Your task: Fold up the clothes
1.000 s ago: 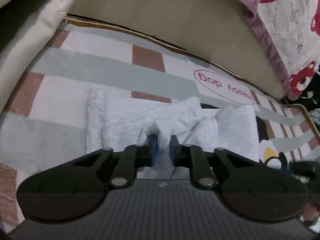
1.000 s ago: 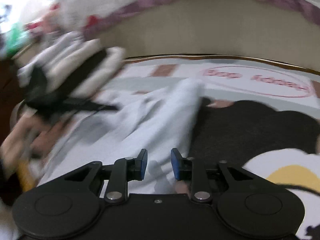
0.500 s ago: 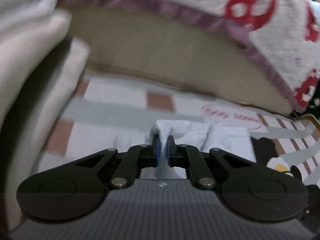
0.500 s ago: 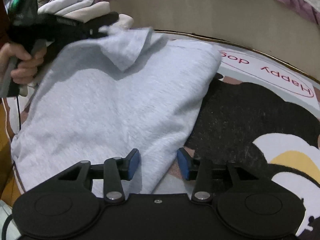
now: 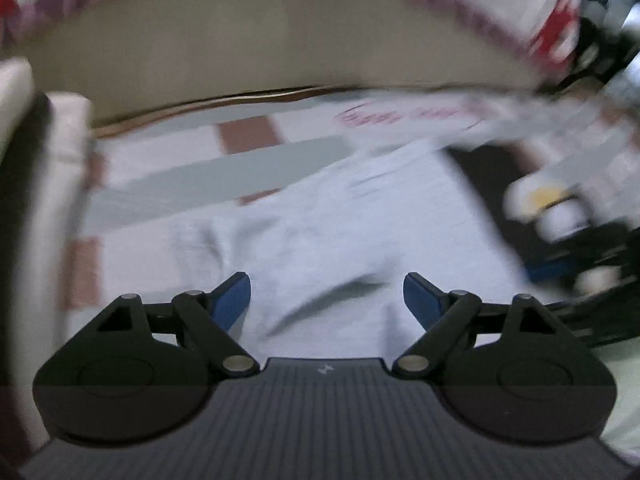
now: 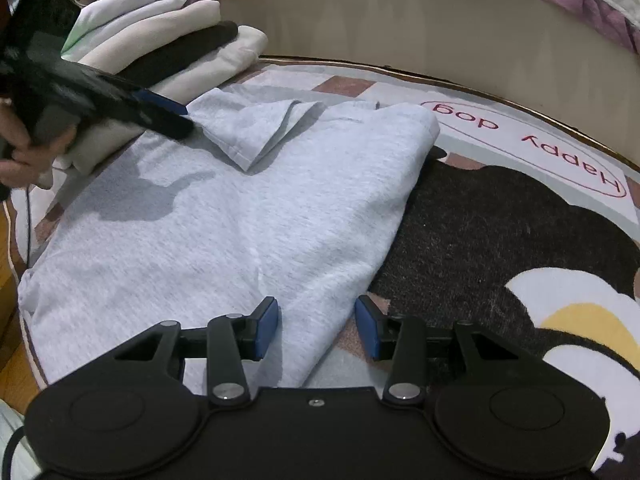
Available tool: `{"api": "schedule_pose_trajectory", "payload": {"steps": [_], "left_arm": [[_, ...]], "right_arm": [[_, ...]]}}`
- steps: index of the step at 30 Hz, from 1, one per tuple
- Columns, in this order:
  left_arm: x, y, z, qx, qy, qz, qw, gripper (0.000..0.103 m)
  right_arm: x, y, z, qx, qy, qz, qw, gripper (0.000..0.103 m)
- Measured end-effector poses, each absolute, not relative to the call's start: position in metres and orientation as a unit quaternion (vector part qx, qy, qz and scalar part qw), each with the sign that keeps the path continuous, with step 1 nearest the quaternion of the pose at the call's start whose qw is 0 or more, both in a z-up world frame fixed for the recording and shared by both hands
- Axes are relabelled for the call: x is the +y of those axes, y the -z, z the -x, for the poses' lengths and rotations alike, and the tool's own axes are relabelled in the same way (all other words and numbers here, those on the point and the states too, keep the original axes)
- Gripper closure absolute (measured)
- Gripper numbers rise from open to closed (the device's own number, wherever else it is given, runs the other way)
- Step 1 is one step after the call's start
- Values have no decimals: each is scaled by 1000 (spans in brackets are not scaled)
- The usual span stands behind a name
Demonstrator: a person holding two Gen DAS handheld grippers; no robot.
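Since half a second ago, the left tool (image 5: 327, 296) is letting go of the fold it was pinching: its jaws are opening wide, with grey cloth lying below them but nothing pressed between the pads. The right tool (image 6: 316, 328) is standing half open, its pads straddling the near right edge of the grey garment (image 6: 240, 216) without squeezing it. The garment is lying spread on the patterned rug (image 6: 520, 220), its long axis running from the right tool away toward the stack of folded clothes (image 6: 168, 40), with one sleeve (image 6: 256, 132) already turned in on top. The left tool is hovering by that far sleeve, gripped by a hand (image 6: 20, 148) and angled downward. Judging by this, the right tool is nearer the hem for the next fold.
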State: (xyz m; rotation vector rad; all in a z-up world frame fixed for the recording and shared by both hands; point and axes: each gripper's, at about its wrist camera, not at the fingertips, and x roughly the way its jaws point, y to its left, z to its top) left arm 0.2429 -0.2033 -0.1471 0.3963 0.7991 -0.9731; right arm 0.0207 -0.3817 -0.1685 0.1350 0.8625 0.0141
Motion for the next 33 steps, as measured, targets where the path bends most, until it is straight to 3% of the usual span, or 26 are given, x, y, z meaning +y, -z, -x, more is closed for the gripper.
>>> {"api": "schedule_pose_trajectory", "payload": {"steps": [2, 3, 4, 5, 7, 10, 13, 17, 20, 22, 26, 28, 31, 33], "left_arm": [[-210, 157, -247, 361, 421, -185, 812, 22], [-213, 161, -250, 358, 405, -186, 821, 28], [-215, 165, -253, 356, 389, -187, 829, 56], [-215, 166, -260, 365, 371, -176, 836, 77], [-206, 163, -277, 393, 340, -121, 846, 84], [-176, 158, -298, 397, 294, -23, 869, 84], [-155, 158, -311, 393, 233, -22, 889, 85], [-140, 153, -311, 477, 301, -3, 826, 71], [-136, 135, -275, 463, 322, -41, 824, 47], [-131, 128, -248, 469, 333, -57, 816, 42], [-112, 134, -194, 498, 373, -59, 781, 42], [-105, 143, -170, 509, 365, -82, 775, 45], [-95, 154, -141, 504, 349, -129, 779, 87], [-86, 151, -134, 496, 330, -129, 792, 89]], "right_arm": [[-381, 169, -20, 415, -3, -65, 907, 54], [-380, 169, -19, 413, -2, -66, 908, 54], [-380, 169, -19, 412, 0, -66, 909, 54], [-379, 169, -18, 411, 1, -67, 909, 54], [-379, 169, -18, 409, 2, -67, 910, 53], [-378, 169, -17, 408, 4, -67, 910, 53], [-376, 169, -15, 406, 13, -70, 911, 53], [-373, 169, -11, 404, 29, -77, 911, 51], [-368, 166, -4, 419, 48, -92, 902, 44], [-362, 165, 7, 427, 48, -113, 896, 42], [-348, 165, 32, 438, 30, -136, 888, 40], [-337, 164, 43, 448, 16, -123, 885, 38], [-326, 164, 59, 461, -19, -125, 878, 38], [-323, 165, 69, 463, -46, -147, 873, 37]]}}
